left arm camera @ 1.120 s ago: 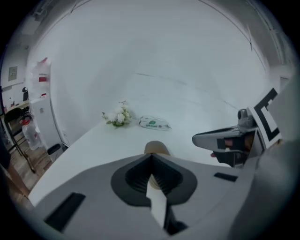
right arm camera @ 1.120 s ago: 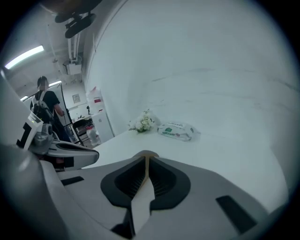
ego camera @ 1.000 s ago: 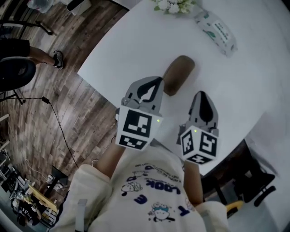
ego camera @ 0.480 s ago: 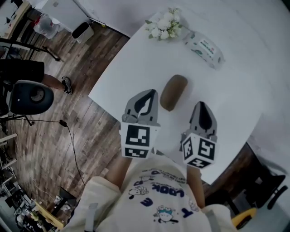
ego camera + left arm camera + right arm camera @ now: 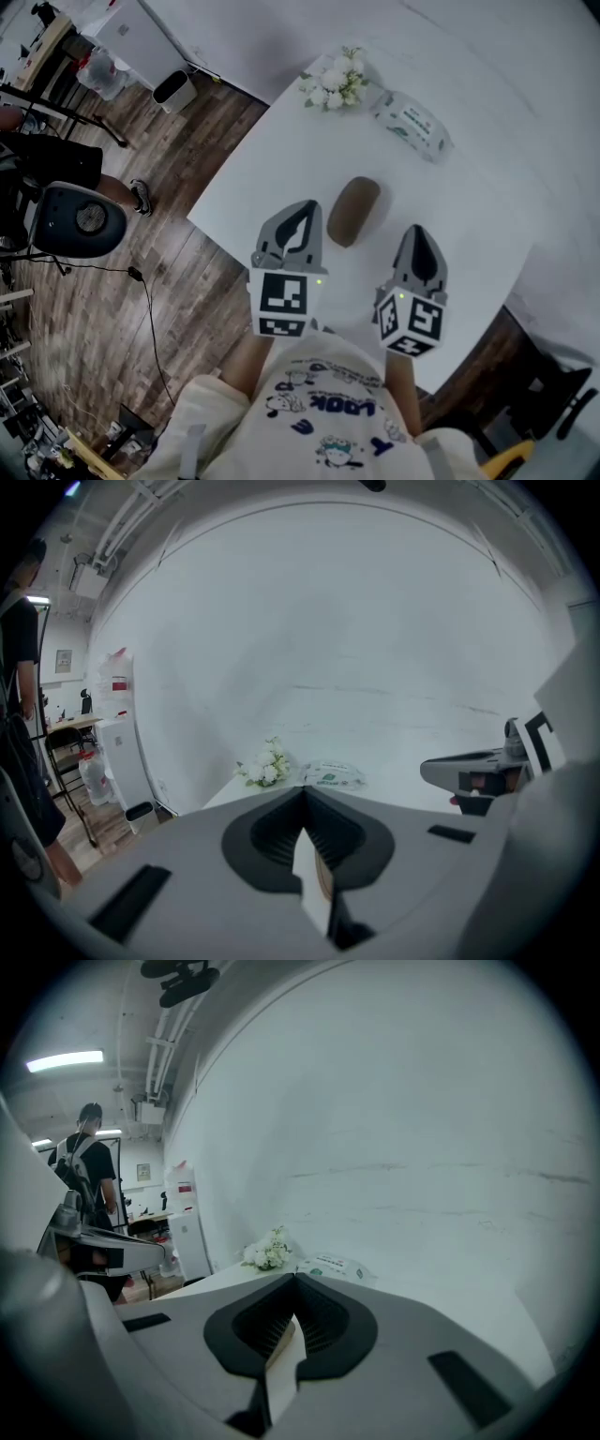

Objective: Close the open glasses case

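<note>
Brown and oval, the glasses case (image 5: 352,211) lies with its lid down on the white table (image 5: 469,206). The left gripper (image 5: 302,211) hangs just to the left of the case and nearer the person, its jaws pressed together with nothing between them. The right gripper (image 5: 415,234) hangs to the right of the case, apart from it, jaws likewise together and empty. Beyond the case lie a white flower bunch (image 5: 331,82) and a wet-wipes packet (image 5: 410,122).
</note>
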Demonstrator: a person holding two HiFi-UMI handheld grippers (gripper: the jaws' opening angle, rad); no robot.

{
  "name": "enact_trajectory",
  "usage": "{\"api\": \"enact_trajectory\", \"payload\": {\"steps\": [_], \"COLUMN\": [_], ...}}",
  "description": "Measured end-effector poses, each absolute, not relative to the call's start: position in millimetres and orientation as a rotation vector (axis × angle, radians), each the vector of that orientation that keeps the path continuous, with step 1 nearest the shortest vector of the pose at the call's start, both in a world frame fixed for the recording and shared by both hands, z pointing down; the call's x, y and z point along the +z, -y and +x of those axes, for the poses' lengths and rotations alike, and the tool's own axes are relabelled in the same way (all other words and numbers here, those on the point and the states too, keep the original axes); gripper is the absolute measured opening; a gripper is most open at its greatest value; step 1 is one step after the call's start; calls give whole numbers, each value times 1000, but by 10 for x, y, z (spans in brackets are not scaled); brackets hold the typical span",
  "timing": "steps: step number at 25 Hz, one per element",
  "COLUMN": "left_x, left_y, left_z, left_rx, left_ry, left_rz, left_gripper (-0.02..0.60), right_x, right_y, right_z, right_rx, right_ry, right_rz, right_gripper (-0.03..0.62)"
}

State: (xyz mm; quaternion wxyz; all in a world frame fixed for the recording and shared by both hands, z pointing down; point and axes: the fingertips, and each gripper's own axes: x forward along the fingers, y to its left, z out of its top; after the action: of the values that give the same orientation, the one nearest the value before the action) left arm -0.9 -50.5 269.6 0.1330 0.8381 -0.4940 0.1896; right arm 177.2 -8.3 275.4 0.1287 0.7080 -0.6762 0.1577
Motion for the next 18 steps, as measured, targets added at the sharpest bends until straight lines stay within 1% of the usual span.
{"api": "enact_trajectory", "payload": {"steps": [18], "left_x": [2624], "left_y": [440], "left_z": [-59], "left_rx": [528], "left_ry": [1454], "left_rz": [2418], "left_gripper": [-2], "right_x": [2696], "right_y": [37], "right_z": [1714], "right_rx": [464], "right_ry": [1974], "right_rz": [2057], "right_gripper": [0]}}
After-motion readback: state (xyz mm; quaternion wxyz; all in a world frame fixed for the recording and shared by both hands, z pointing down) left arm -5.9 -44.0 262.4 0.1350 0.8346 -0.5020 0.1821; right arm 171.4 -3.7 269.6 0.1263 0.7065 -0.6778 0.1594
